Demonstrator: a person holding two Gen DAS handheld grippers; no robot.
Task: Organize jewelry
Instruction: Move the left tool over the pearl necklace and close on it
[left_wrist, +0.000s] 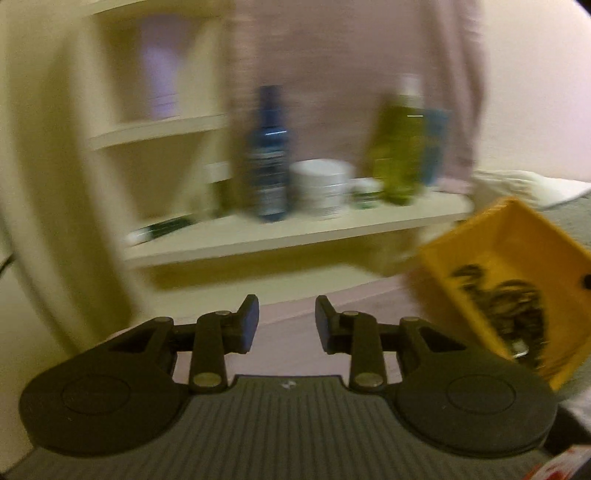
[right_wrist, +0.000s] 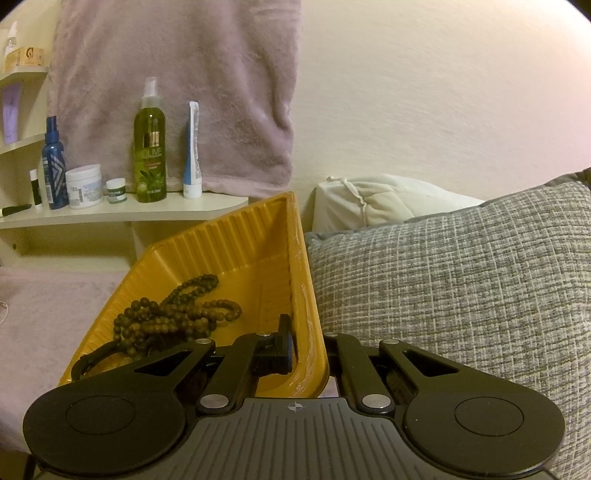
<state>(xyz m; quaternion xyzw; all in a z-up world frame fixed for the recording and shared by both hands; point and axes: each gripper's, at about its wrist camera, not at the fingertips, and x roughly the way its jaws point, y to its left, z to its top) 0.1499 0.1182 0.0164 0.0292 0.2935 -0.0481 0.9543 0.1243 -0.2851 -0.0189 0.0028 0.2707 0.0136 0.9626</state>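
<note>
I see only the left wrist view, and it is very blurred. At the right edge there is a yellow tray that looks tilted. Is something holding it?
Observer: Yes. The right gripper is shut on the side wall of the yellow tray, with one finger inside the tray and one outside.
Operator: Something dark lies inside the tray. What is it?
Observer: Strings of round brown beads, piled against the tray's left wall.
Operator: The green bottle on the shelf, can you read its label?
Observer: Yes. The green bottle has the word OLIVE on its label.
</note>
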